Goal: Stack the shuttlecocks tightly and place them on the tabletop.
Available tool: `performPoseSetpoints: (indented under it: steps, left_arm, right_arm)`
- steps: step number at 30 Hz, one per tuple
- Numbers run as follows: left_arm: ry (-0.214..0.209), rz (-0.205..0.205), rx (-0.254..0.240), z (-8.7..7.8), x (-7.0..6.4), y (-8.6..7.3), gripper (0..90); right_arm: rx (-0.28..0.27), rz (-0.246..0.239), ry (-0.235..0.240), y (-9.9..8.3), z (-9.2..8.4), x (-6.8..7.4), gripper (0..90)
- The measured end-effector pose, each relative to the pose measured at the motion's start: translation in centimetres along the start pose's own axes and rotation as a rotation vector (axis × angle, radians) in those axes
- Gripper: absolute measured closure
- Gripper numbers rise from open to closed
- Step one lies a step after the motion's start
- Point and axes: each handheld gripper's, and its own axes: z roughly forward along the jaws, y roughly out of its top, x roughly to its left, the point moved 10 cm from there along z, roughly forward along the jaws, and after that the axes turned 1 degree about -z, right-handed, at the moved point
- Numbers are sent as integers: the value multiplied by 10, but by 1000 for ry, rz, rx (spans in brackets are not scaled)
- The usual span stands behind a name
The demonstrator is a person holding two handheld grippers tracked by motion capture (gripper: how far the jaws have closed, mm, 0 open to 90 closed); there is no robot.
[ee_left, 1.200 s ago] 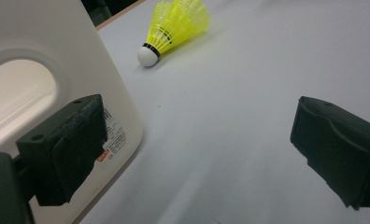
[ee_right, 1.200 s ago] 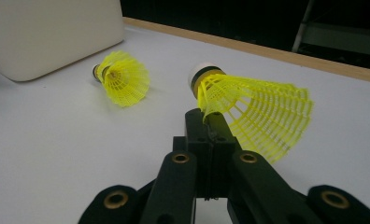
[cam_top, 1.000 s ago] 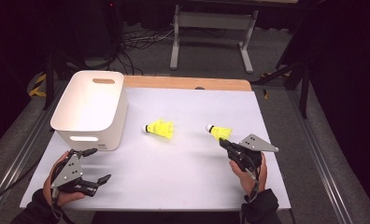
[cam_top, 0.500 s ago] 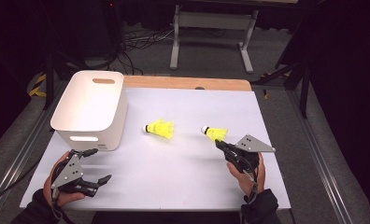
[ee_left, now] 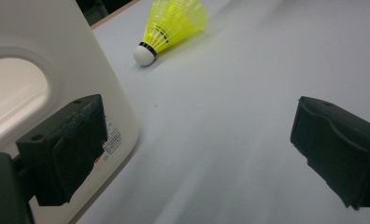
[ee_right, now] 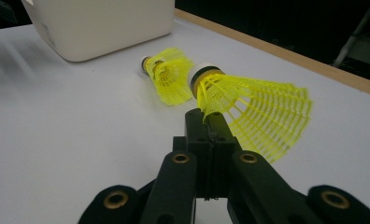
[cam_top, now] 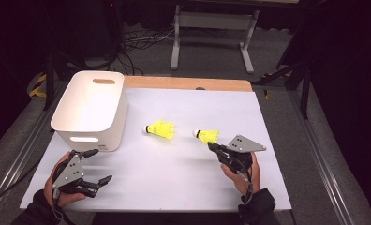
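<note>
My right gripper (cam_top: 213, 146) (ee_right: 210, 119) is shut on the skirt edge of a yellow shuttlecock (cam_top: 207, 136) (ee_right: 253, 107), right of the table's centre, with the white cork pointing left. A second yellow shuttlecock (cam_top: 161, 129) (ee_right: 169, 74) (ee_left: 174, 23) lies on the white sheet just left of it, cork toward the bin. My left gripper (cam_top: 100, 165) (ee_left: 197, 140) stands open near the front left corner, right beside the white bin's (cam_top: 118, 122) (ee_left: 57, 42) front wall, with nothing between its pads.
The white bin (ee_right: 103, 23) stands at the left of the table, open at the top, with handle cut-outs. A wooden strip (cam_top: 188, 83) runs along the table's far edge. A metal stand (cam_top: 211, 28) and cables sit on the floor beyond.
My right gripper has carried its shuttlecock a little to the left, closer to the one lying on the sheet. The left gripper has kept still.
</note>
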Motion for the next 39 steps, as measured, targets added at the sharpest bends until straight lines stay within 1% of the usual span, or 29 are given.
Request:
performPoseSetpoints:
  steps: [3,6,7,8,9,10,12,13,14,15,18,22,23,25,31,33,36,37,39]
  left_arm:
    - [-3,4,5,1,-1,-1,47]
    - [-5,0,2,1,-1,-1,46]
    - [-5,0,2,1,-1,-1,47]
    - [-6,0,3,1,-1,-1,46]
    - [-6,0,3,1,-1,-1,46]
    - [-5,3,3,0,-1,-1,46]
    - [-5,3,4,0,-1,-1,46]
    - [-5,3,4,0,-1,-1,46]
    - [-6,3,3,0,-1,-1,46]
    - [-9,-4,3,1,-1,-1,46]
    - [-10,0,3,1,-1,-1,47]
    - [-12,-5,2,1,-1,-1,47]
    - [-12,-4,1,1,-1,-1,47]
    - [-14,-4,2,1,-2,-1,47]
    - [-16,-1,2,1,-2,-1,47]
    - [-15,2,2,0,-2,-1,47]
    - [-19,-1,1,1,-3,-1,48]
    - [-19,2,2,1,-2,-1,48]
    - [-21,2,2,1,-3,-1,48]
  right_arm:
    - [17,-5,17,0,8,3,900]
    - [35,-7,31,-1,17,4,900]
    - [35,-7,31,-1,17,4,900]
    - [46,-9,36,-2,23,5,900]
    - [46,-9,36,-2,23,5,900]
    - [52,-10,44,-1,31,5,900]
    - [63,-14,49,-1,37,5,900]
    - [63,-14,49,-1,37,5,900]
    - [74,-16,58,-2,44,6,900]
    - [80,-19,58,-2,47,7,900]
    - [101,-22,67,-4,57,7,900]
    - [116,-18,79,-3,66,9,900]
    - [116,-18,79,-3,66,9,900]
    - [136,-29,89,-3,74,12,900]
    - [170,-54,97,1,89,17,900]
    - [174,-55,98,1,90,17,900]
    - [194,-65,96,2,98,18,900]
    - [208,-63,94,1,103,17,900]
    - [210,-65,93,1,104,17,900]
